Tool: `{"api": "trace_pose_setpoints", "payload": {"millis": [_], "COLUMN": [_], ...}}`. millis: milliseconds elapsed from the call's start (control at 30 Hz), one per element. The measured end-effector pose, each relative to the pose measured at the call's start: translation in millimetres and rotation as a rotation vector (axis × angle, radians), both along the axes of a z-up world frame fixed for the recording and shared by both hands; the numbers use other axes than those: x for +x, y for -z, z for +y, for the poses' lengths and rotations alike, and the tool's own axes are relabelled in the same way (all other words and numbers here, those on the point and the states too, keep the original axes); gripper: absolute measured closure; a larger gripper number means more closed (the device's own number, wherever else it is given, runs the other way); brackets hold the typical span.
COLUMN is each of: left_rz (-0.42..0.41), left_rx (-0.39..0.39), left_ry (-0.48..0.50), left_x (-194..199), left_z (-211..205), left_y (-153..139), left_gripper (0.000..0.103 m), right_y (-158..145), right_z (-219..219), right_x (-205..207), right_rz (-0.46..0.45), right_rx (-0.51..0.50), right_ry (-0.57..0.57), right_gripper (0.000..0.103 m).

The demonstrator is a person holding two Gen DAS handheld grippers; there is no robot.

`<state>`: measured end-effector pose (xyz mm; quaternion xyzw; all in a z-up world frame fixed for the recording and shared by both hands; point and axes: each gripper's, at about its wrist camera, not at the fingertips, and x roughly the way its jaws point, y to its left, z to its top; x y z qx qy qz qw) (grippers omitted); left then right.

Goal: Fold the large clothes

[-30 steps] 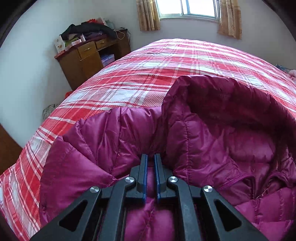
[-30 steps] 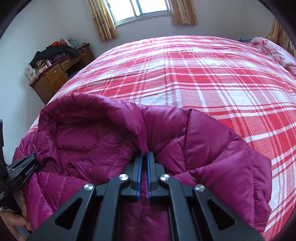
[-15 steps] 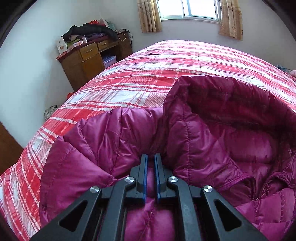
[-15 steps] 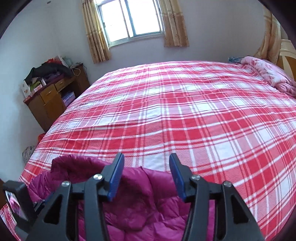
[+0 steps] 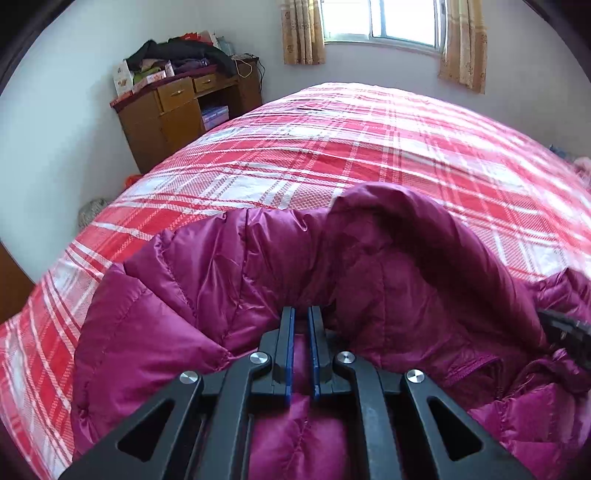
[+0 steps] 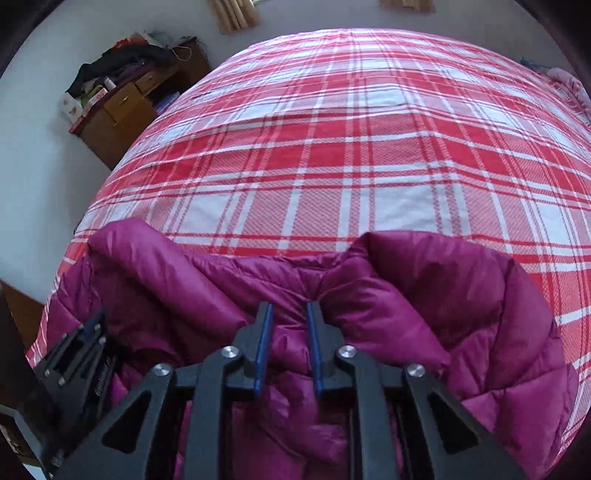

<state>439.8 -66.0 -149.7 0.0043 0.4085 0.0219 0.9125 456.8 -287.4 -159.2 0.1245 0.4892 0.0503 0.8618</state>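
Observation:
A magenta puffer jacket [image 5: 221, 280] with a hood [image 5: 417, 251] lies at the near edge of a red plaid bed [image 5: 332, 155]. My left gripper [image 5: 301, 314] is shut on a fold of the jacket by the hood's left side. In the right wrist view the jacket [image 6: 461, 295] spreads below my right gripper [image 6: 290, 310], whose jaws stand partly apart around a ridge of jacket fabric near the hood base. The left gripper [image 6: 74, 354] shows at the lower left of that view.
A wooden desk [image 5: 177, 110] piled with clothes and boxes stands against the wall left of the bed. A curtained window [image 5: 380, 22] is behind the bed. A pink blanket [image 6: 569, 85] lies at the bed's far right edge.
My right gripper let go of the jacket, opened and rose, then came back down over the hood base with its jaws narrowed. The hood has flopped lower. My left gripper kept its hold.

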Motion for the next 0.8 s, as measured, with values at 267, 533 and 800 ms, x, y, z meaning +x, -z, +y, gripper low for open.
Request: {"api": "trace_pose_setpoints", "payload": {"millis": [267,533,800], "left_rz": [-0.102,0.01,0.063], "left_rx": [-0.112,-0.022,0.043], "left_ry": [0.009,0.109,0.013], "left_x": [-17,64,25], "left_z": [32,-38,1], "left_y": [-76,-70,0], "left_gripper": [0.096,0.096,0.096], "right_y": [5,3,6], "right_z": [6,3,-6], "right_x": [-24,-25,-24], "right_rz": [-0.187,-0.204,-0.209], "right_rx": [-0.093,-0.06,0.011], "right_ry": [-0.12,-0.125,-0.127], "right_gripper": [0.086,0.084,0.083]}}
